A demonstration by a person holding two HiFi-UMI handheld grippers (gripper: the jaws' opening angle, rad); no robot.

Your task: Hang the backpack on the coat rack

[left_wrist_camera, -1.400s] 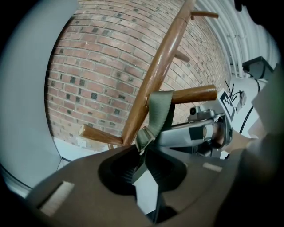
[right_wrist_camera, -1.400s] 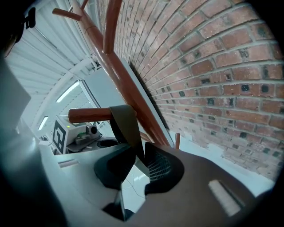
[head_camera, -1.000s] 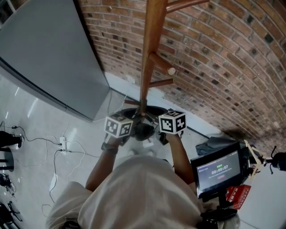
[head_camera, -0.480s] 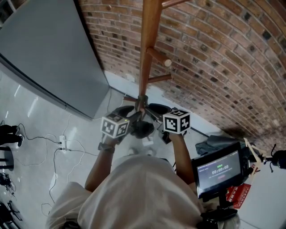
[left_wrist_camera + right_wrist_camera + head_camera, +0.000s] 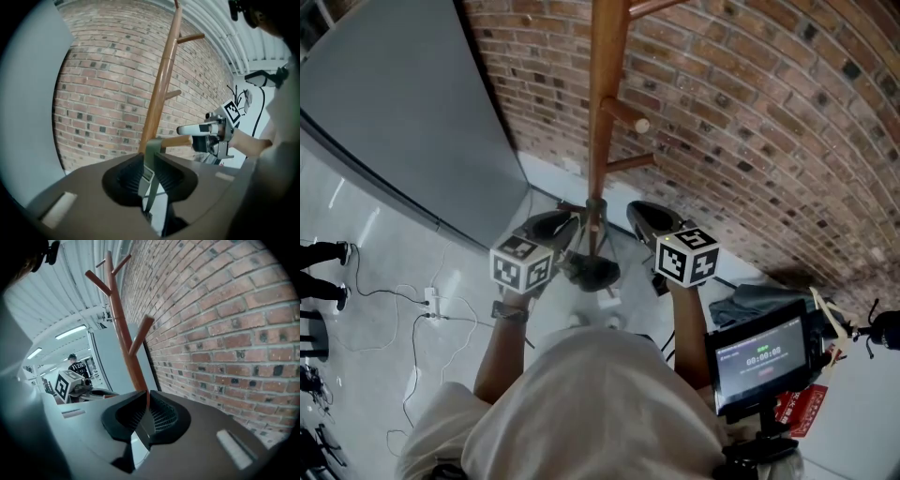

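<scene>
Now the left gripper (image 5: 150, 152) is pinching a flat grey-green strap (image 5: 149, 180) between its ribbed pads, and the right gripper (image 5: 145, 401) is nipped onto a darker strap (image 5: 140, 427). Both sets of jaws have just been closing onto that webbing. The backpack (image 5: 592, 273) hangs as a dark bundle low between the two hands, near the foot of the coat rack (image 5: 605, 103) and well below its pegs. From where I stand, the lift wants both hands rising together so the bag stays level and neither thin strap slides out of its pinch. The span between the grippers should go over the tip of the nearest peg (image 5: 625, 114), which slants upward, and settle back toward the pole before either grip loosens. Swinging the bag into the pole would likely rock the rack. Behind it runs a red brick wall (image 5: 769, 122), with a tall grey panel (image 5: 403, 112) to the left. The floor (image 5: 384, 253) is pale and glossy, with cables (image 5: 431, 305) trailing across it, and a small screen on a stand (image 5: 759, 361) sits to the person's right.
</scene>
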